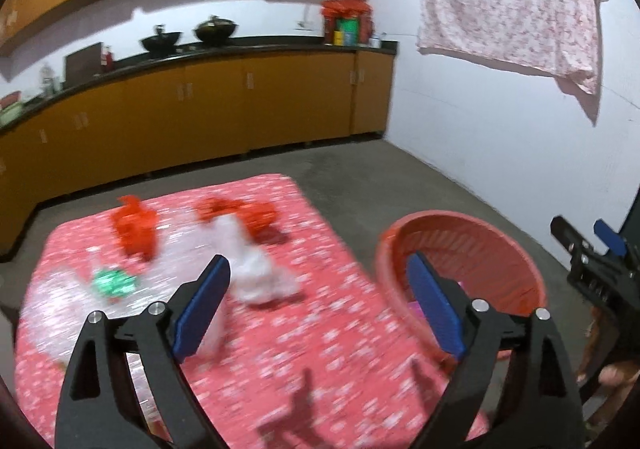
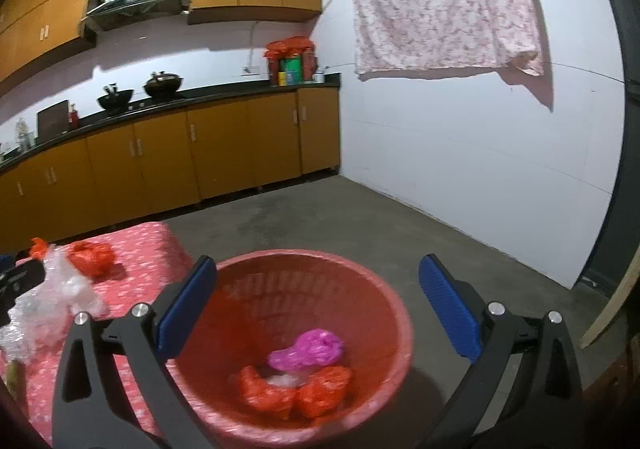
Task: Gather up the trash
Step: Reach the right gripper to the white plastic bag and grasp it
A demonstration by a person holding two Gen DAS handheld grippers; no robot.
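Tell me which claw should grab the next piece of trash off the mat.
Left. Its open claw faces the white plastic wad on the mat; the right claw, also empty, hangs over the basket.

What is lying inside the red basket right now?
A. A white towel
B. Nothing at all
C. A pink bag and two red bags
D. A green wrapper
C: the right wrist view looks into the red basket, where a pink bag lies above red bags.

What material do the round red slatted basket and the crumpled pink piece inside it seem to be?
Round red slatted basket: probably moulded plastic, matte, with thin vertical slats. Crumpled pink piece: likely thin plastic film, glossy and wrinkled; blur leaves this uncertain.
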